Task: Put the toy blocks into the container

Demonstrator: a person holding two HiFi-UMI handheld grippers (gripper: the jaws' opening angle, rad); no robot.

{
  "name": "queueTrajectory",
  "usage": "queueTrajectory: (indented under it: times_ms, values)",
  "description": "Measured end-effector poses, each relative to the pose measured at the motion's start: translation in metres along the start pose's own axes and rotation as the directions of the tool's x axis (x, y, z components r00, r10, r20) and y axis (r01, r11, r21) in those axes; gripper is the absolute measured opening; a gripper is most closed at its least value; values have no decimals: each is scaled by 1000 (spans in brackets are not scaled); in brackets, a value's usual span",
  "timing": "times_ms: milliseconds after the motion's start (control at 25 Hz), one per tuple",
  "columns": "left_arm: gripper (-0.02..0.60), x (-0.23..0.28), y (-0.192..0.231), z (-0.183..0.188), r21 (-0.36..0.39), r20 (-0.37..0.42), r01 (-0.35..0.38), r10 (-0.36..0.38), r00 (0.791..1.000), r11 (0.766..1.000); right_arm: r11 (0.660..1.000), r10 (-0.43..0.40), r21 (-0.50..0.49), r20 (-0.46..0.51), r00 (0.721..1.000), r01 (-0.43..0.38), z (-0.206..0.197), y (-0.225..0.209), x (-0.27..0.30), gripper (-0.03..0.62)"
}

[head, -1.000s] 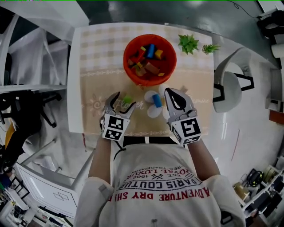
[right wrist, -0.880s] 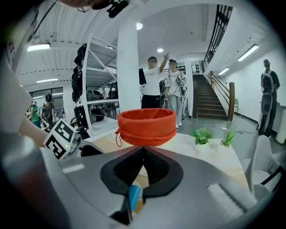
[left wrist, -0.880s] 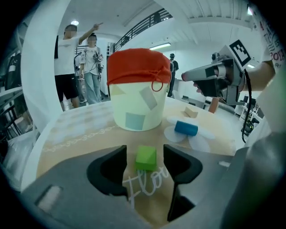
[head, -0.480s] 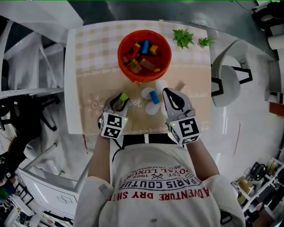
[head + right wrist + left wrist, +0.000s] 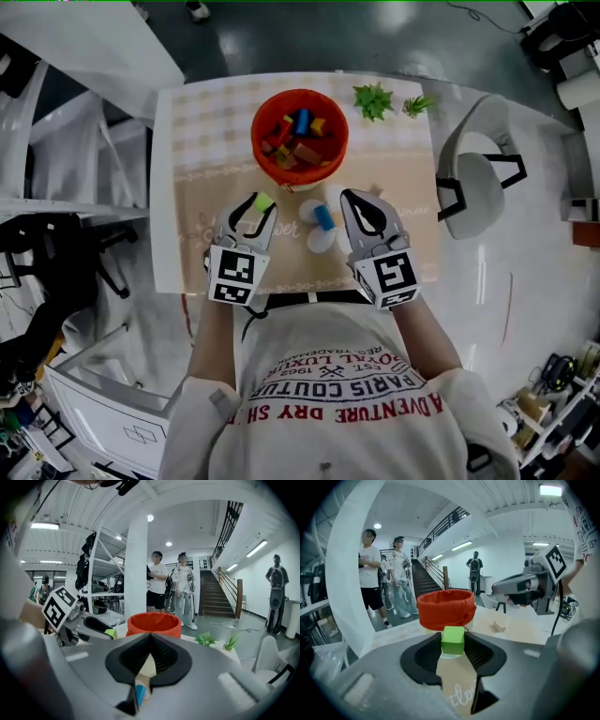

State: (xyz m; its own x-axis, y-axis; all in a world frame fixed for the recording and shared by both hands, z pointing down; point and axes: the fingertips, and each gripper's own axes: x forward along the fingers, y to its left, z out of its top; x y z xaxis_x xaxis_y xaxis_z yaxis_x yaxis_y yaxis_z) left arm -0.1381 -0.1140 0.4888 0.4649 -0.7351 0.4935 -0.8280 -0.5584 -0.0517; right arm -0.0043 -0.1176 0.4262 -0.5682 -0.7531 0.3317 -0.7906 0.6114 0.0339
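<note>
**Head view.** Your left hand-held gripper (image 5: pixel 257 204) held the green block (image 5: pixel 263 201) at its jaw tips, above the surface (image 5: pixel 202 150). Its jaws had just been closing, and they were clamped on that block. The orange container (image 5: pixel 255 141) stood ahead of this hand-held gripper and slightly to its right, with several blocks already inside. Your right hand-held gripper (image 5: pixel 357 199) had its jaws together and carried nothing. A blue block (image 5: pixel 323 217) lay on the surface just to its left, between the two hand-held grippers.

**Left gripper view.** The green block (image 5: pixel 453 640) sat pinched between both pads at the tips. The container (image 5: pixel 445 609) stood directly beyond it. A small pale block (image 5: pixel 499 626) lay on the surface ahead and to the right.

**Right gripper view.** The jaw tips met with nothing between them. The container (image 5: pixel 152 622) stood straight ahead. The blue block (image 5: pixel 140 693) showed below the jaws, through the gap behind the tips.
</note>
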Motion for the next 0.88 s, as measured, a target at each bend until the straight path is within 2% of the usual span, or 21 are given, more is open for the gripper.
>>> queueTrajectory:
  times_ms: [240,360,480,640,880]
  values:
    - [161,-12,6,71,63,142,-28,18,990,998,999,-15,-27,55,998,16,26,-11,-1,3]
    - [161,-7,11,100,104,180,-52,33,983,993,999,-20,-39,71,997,22,34,-17,-2,2]
    - [161,6,14,117,135,181,-59,34,983,989,999,-26,-45,84,996,29,41,-25,-2,2]
    - [161,30,15,124,151,142,-41,19,990,988,998,-38,-42,94,995,42,46,-41,-2,2]
    - [161,60,22,115,123,67,-36,28,997,992,997,-60,-34,97,993,64,46,-61,-4,2]
